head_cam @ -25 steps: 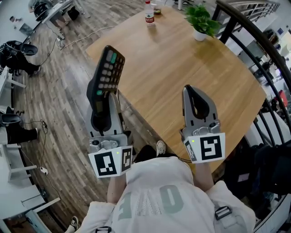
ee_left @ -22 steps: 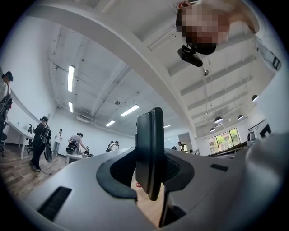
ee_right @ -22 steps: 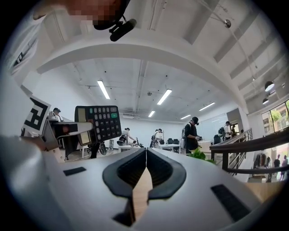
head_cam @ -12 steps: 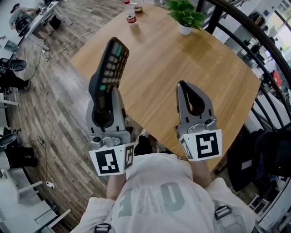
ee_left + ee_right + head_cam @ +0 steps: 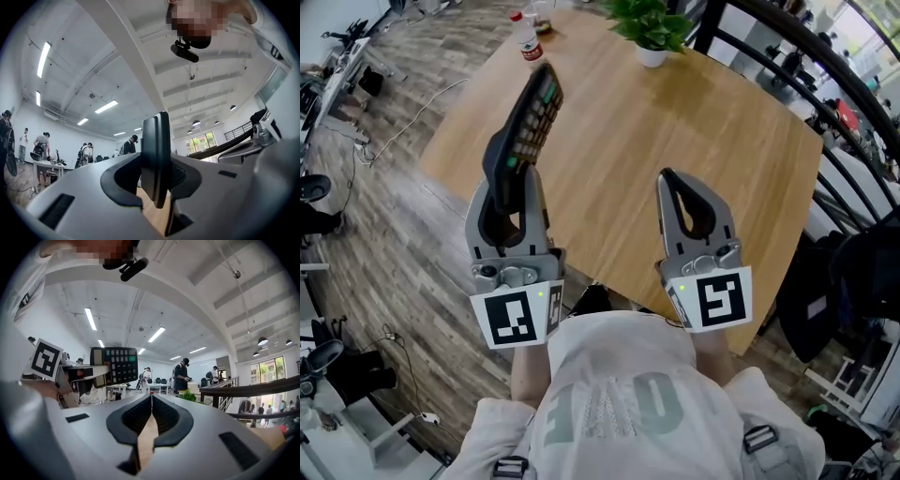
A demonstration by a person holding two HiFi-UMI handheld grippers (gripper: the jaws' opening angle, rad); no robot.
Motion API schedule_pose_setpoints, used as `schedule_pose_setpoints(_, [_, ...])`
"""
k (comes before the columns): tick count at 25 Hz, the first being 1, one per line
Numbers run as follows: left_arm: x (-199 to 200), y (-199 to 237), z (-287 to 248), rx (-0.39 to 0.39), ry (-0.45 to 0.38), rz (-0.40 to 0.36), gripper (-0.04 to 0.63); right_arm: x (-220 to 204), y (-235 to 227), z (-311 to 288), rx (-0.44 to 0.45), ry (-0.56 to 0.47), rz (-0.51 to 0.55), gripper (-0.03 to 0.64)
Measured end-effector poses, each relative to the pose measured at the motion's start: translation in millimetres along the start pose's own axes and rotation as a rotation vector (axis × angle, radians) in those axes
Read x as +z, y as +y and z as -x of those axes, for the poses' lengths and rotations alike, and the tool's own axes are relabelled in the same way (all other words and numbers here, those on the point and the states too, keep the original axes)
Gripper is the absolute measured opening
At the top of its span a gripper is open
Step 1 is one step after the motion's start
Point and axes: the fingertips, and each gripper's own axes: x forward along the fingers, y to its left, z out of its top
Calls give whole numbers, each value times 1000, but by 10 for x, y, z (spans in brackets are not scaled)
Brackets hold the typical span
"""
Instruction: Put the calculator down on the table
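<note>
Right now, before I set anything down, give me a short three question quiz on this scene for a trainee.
1. Which gripper holds the calculator? A: the left gripper. B: the right gripper. C: neither.
2. True or false: the calculator lies flat on the table.
3. Fill in: the right gripper's jaws are ____, with nothing between them.

Key: 1. A. 2. False, it is held up off the table. 3. Shut.

Bright ceiling strip lights [image 5: 90,318]; fisheye-warped edges (dark corners).
</note>
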Motion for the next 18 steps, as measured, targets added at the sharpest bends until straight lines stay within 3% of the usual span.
schedule_pose_setpoints(3, [-49, 34, -200, -63, 14, 8, 110, -8, -60, -47, -45, 21, 6, 20])
schedule_pose_setpoints(7, [-118, -28, -506, -288, 99, -17, 110, -3, -104, -18, -112, 57, -8, 20])
schedule_pose_setpoints(12, [-244, -165, -904, -562, 200, -162, 110, -262, -105, 124, -175, 179, -20, 20])
schedule_pose_setpoints(16, [-627, -397, -1137, -791, 307, -364, 110, -513, -45, 165, -217, 253, -60, 20])
schedule_pose_setpoints(18, [-816, -550, -1217, -905, 318, -423, 110, -578, -14, 213, -245, 277, -97, 20])
